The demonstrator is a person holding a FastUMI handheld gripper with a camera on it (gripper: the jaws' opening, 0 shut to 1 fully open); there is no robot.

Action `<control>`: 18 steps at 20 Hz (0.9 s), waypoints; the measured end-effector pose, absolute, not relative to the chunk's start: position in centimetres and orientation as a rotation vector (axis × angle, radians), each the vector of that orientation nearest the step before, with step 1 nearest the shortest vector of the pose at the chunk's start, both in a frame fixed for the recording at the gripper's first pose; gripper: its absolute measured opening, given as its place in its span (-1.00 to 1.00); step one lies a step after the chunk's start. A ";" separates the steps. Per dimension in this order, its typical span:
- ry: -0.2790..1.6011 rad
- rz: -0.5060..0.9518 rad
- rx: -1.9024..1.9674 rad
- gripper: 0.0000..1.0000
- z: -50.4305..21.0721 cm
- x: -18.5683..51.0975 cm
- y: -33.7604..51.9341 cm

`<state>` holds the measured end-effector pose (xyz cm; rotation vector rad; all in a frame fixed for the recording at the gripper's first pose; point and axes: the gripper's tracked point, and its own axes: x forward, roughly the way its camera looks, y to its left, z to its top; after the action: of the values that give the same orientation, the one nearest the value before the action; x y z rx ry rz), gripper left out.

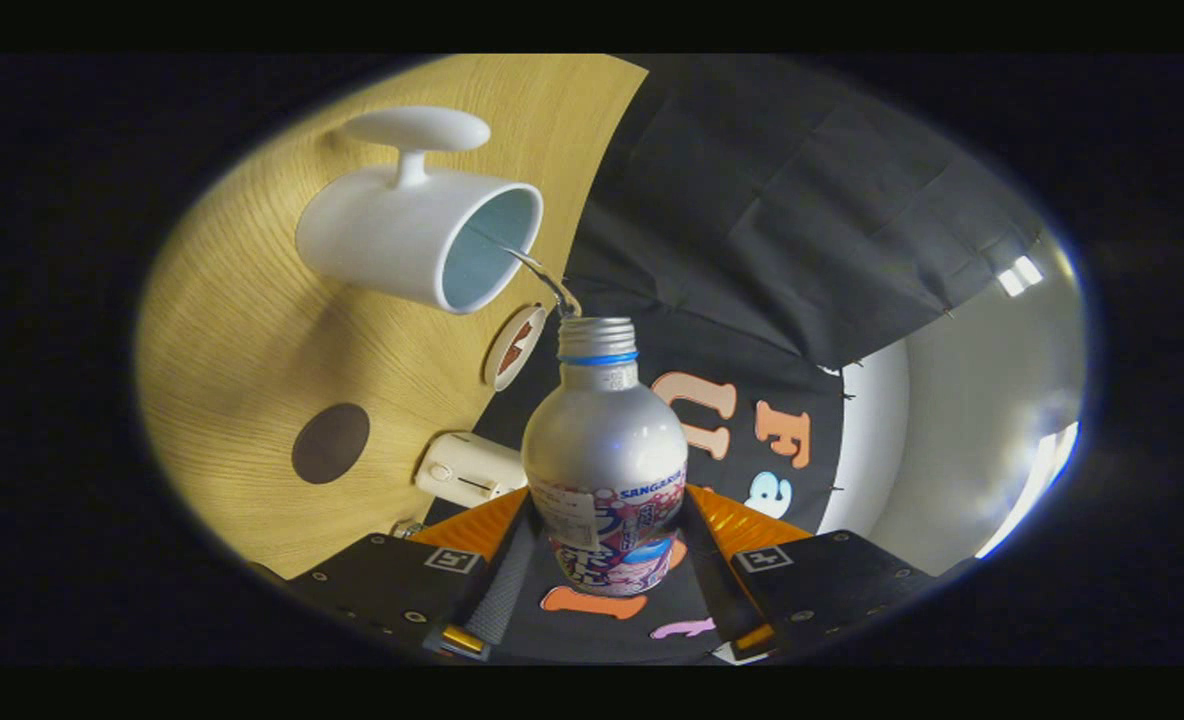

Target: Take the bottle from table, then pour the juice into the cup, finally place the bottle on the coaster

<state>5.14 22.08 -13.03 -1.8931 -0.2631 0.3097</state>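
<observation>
Closest to the lens, the tool (607, 560) has its two fingers clamped on the lower body of the bottle (607, 450), one pressing each side over the printed label. That bottle is silvery, with a blue ring below its threaded metal neck, and its open mouth points away from the fingers toward the cup (402, 240). The whole scene looks rolled over, so the bottle is clearly tipped for pouring.

From the mouth a thin stream of juice (542, 275) arcs across and meets the rim of the white cup, whose pale inside faces the bottle. The cup's handle (415, 135) sticks out on the side away from the bottle. The cup stands on the wooden table (242, 330).

Just beside the bottle's neck, between it and the cup, lies a small round coaster (514, 347) with a light edge and a reddish mark on it, sitting near the table's edge. Farther along the table is a dark round disc (330, 443), well apart from the cup. A small cream-coloured device (467, 470) sits at the table's edge just beside the bottle's shoulder; what it is, I cannot tell.
</observation>
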 end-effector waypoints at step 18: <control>-0.343 0.379 -2.033 0.54 -12.0 6.1 23.7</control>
<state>6.15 23.73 -12.00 -2.0326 -0.3432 0.3785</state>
